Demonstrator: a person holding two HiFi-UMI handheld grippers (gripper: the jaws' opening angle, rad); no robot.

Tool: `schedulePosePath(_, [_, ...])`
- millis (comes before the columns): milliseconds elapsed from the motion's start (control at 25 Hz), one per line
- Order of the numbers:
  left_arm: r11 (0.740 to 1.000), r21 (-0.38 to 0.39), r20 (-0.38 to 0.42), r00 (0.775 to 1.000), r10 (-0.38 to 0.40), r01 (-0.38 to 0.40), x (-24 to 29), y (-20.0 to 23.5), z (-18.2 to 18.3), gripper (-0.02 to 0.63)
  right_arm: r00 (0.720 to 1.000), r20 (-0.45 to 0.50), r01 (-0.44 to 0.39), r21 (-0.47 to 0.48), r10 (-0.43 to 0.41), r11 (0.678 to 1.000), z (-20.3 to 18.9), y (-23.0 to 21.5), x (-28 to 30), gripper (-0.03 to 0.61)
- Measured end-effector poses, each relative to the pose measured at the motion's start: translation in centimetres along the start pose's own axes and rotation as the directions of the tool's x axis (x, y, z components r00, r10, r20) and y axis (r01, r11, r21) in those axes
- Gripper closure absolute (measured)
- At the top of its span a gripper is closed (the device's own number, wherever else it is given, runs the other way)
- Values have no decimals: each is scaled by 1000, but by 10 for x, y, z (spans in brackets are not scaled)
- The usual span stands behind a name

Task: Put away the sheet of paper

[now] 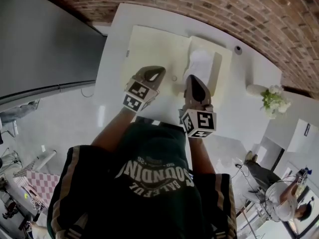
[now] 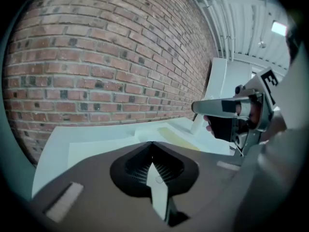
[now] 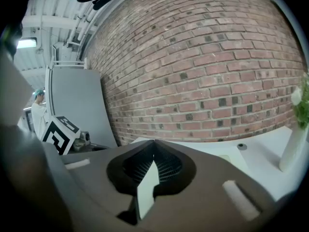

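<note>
A white sheet of paper (image 1: 202, 63) lies on the right half of an open pale yellow folder (image 1: 149, 44) on the white table (image 1: 114, 73). My left gripper (image 1: 159, 71) hangs over the folder's near left part, jaws shut and empty. My right gripper (image 1: 191, 78) is just near of the sheet's front edge, also shut with nothing in it. In the left gripper view the shut jaws (image 2: 152, 143) point over the folder (image 2: 176, 138), with the right gripper (image 2: 227, 108) at the right. The right gripper view shows its jaws (image 3: 154, 141) shut towards the brick wall.
A white vase of flowers (image 1: 273, 99) stands at the table's right end, and a small dark round thing (image 1: 238, 49) lies beyond the folder. A brick wall (image 1: 224, 4) runs behind the table and a grey panel (image 1: 45, 44) stands left. A person (image 1: 289, 203) is at lower right.
</note>
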State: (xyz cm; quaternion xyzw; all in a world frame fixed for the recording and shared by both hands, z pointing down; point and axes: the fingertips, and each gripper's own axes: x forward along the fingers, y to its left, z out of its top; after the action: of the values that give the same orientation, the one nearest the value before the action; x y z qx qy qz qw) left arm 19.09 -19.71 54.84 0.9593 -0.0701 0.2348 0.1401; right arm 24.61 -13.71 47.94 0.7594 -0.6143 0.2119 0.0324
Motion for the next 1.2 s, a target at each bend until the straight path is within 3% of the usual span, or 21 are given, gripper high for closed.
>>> schedulePosePath(200, [999, 38, 56, 998, 14, -17, -42, 0, 10, 603, 998, 53, -15, -37, 17, 999, 25, 24, -11, 594])
schedulePosePath(440, [992, 120, 173, 985, 11, -32, -78, -13, 53, 603, 994, 102, -19, -102, 29, 995, 52, 39, -24, 594])
schedulePosePath(680, [987, 160, 226, 974, -5, -32, -92, -21, 78, 603, 990, 132, -20, -143, 39, 990, 67, 48, -32, 594])
schedulePosePath(1200, [987, 154, 228, 974, 17, -53, -89, -21, 81, 603, 989, 134, -33, -165, 55, 986, 69, 43, -35, 594])
